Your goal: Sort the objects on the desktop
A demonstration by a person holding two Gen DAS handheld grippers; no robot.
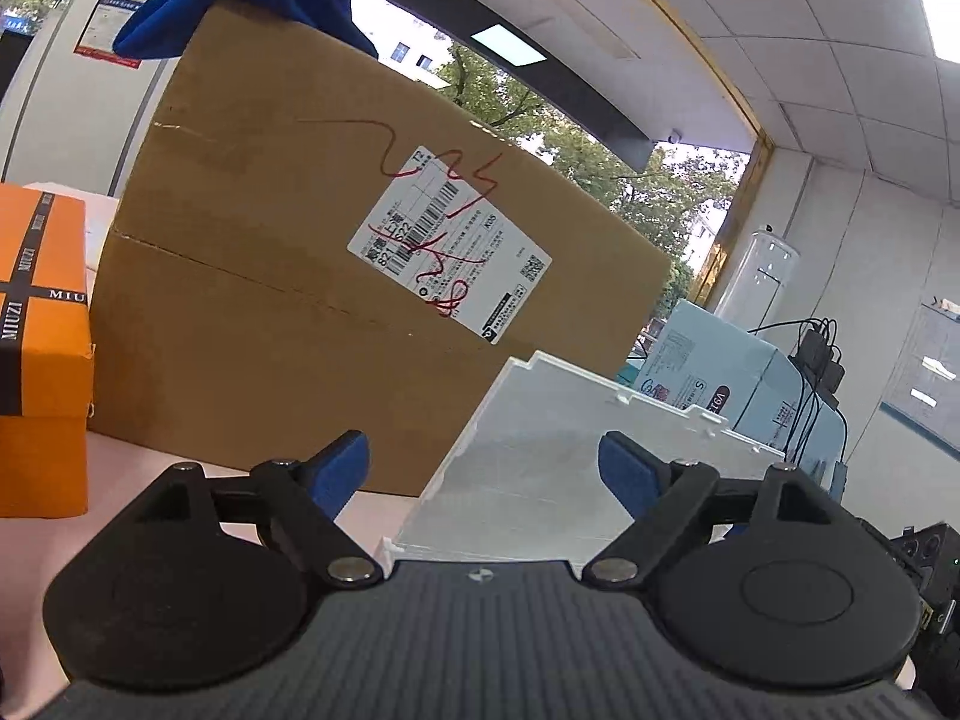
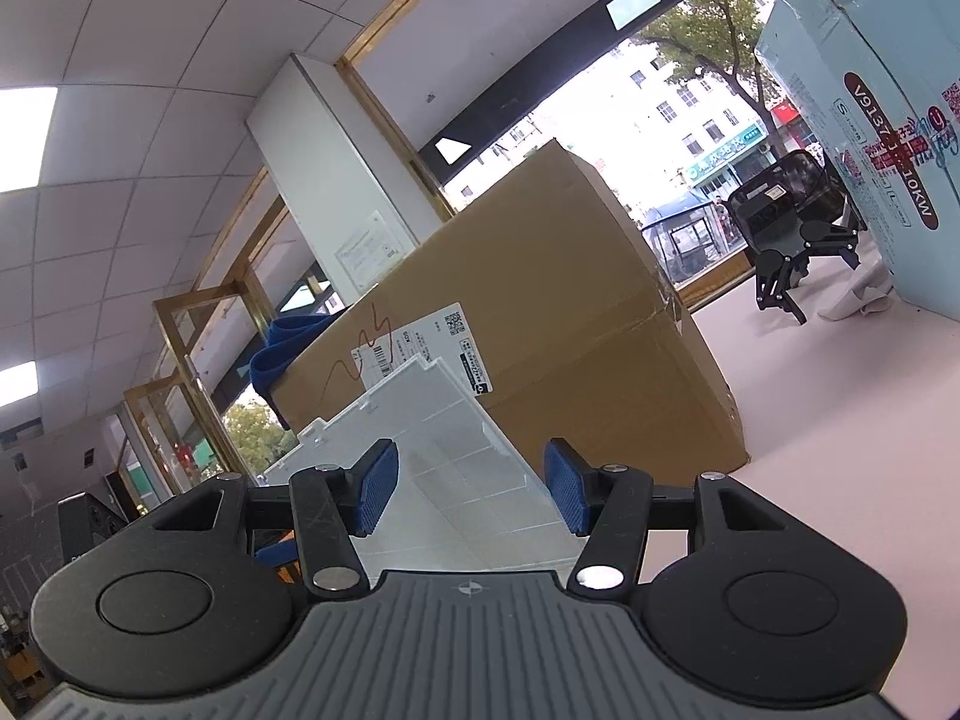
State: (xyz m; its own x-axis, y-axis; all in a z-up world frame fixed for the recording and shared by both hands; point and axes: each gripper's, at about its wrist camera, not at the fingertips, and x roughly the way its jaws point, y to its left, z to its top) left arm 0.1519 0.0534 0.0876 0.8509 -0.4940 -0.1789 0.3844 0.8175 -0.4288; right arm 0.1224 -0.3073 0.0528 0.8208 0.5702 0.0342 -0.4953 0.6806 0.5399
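A clear plastic compartment organizer box [image 1: 558, 450] stands on the pale pink desktop [image 1: 180, 468] with its gridded lid raised and tilted back toward the large cardboard carton [image 1: 288, 276] just behind it, probably so the compartments lie open for small items to be sorted in; the contents are not visible from either wrist view. The carton, marked with a shipping label [image 1: 450, 246] scrawled over in red, sits at 12 o'clock from the left gripper, with a blue cloth [image 1: 252, 6] draped over its top edge at 11 o'clock and an orange gift box [image 1: 42, 324] at 9 o'clock. A light blue carton [image 1: 732, 378] stands at 2 o'clock, with black cables hanging near it. The left gripper [image 1: 483, 468] is spread wide and holds nothing; its blue pads [image 1: 339, 471] sit on either side of the raised lid without visibly touching it. The right gripper [image 2: 474, 492] is likewise spread and empty, its pads [image 2: 378, 495] flanking the lid's near portion, apparently apart from it, though whether an edge brushes a pad is hard to tell. In the right wrist view a spare black gripper [image 2: 786, 234] rests on the desktop at 1 o'clock, beside the light blue carton. Judging by this pose, both tools are lined up on the organizer, perhaps to steady or close the lid.
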